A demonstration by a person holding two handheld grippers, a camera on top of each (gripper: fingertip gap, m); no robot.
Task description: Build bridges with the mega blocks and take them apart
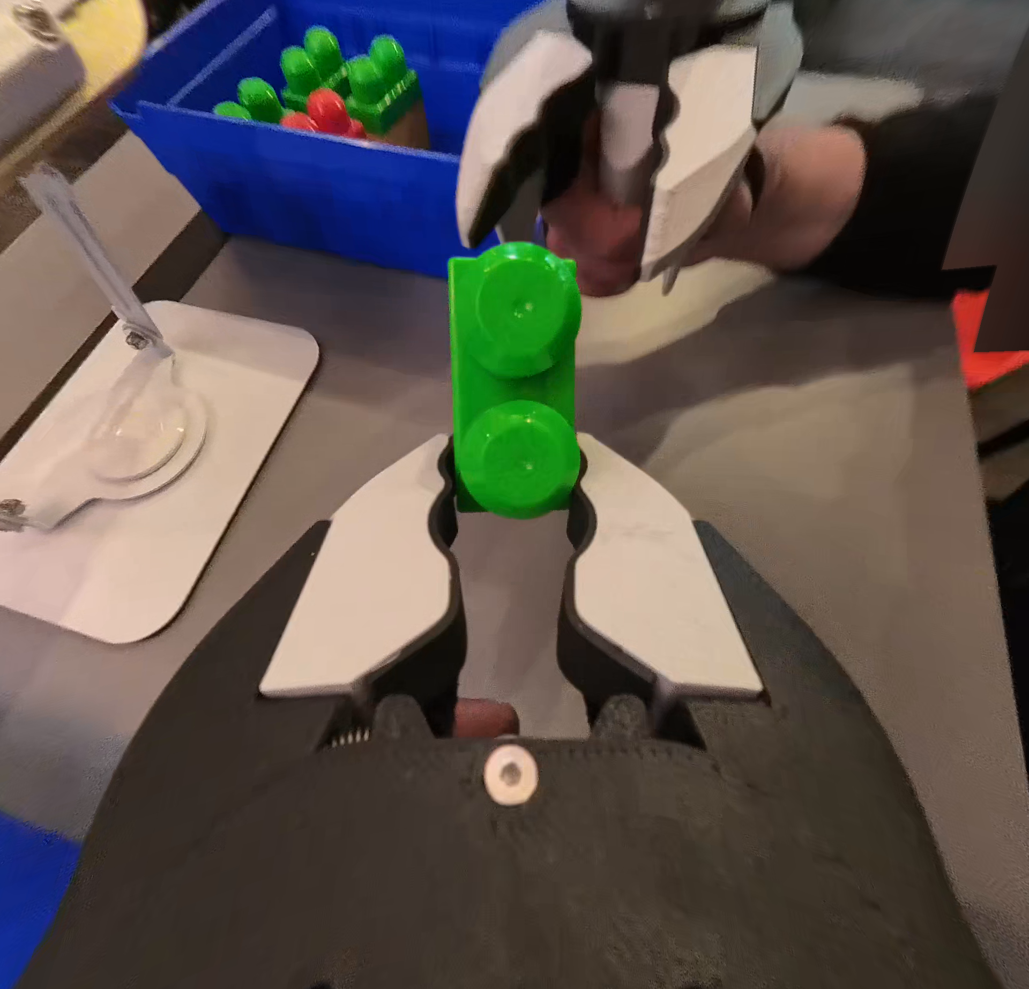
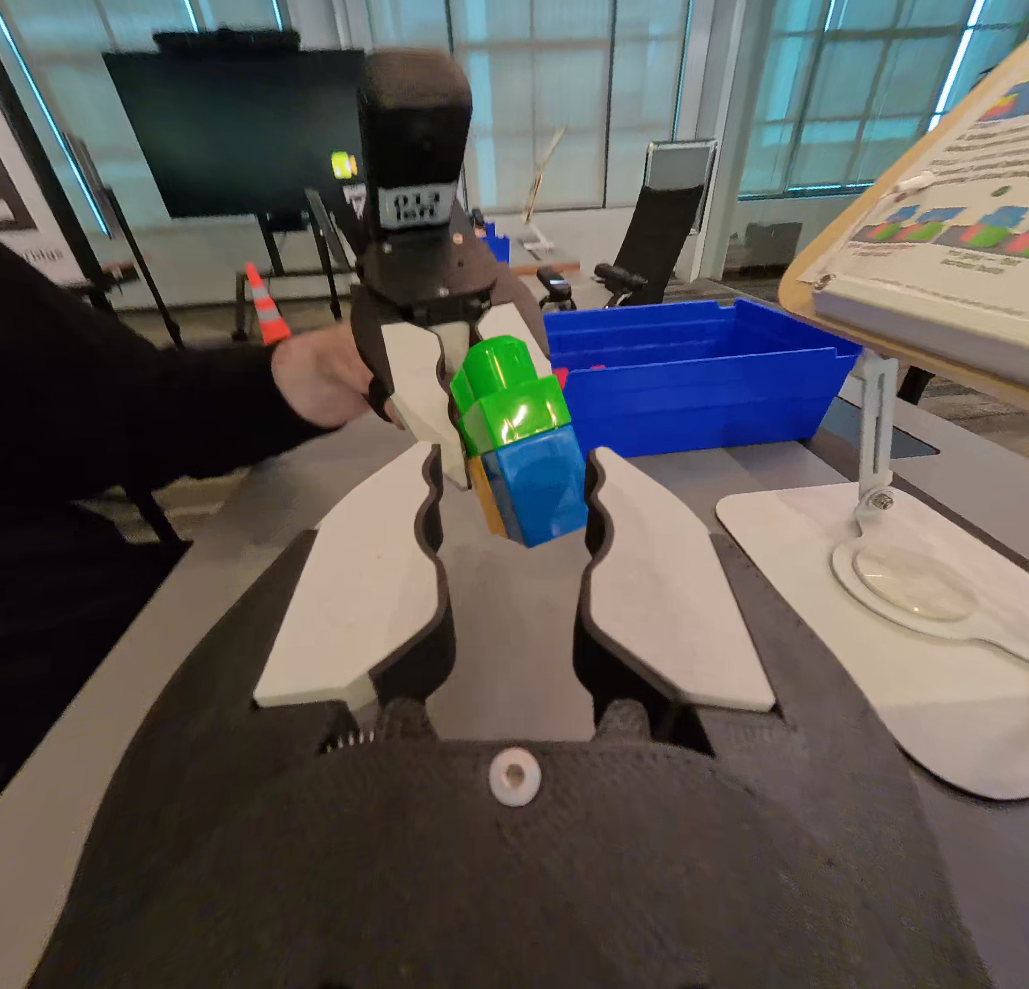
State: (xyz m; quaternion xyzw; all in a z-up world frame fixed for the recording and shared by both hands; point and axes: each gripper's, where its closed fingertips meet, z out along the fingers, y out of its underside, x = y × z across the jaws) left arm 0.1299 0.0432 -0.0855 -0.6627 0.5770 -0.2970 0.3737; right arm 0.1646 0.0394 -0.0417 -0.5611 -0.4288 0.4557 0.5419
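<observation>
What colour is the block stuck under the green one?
Blue, stuck under the green block; the right wrist view shows it best.

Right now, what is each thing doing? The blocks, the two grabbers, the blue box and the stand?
Green block: stuck on top of the blue block, held up off the table.
Blue block: under the green one, between the right gripper's fingers, tilted.
Left gripper: shut on the green block.
Right gripper: open, with gaps beside the blue block.
Bin: on the table, holding green and red blocks.
Stand: upright, holding a sheet.

No legible text anywhere.
</observation>
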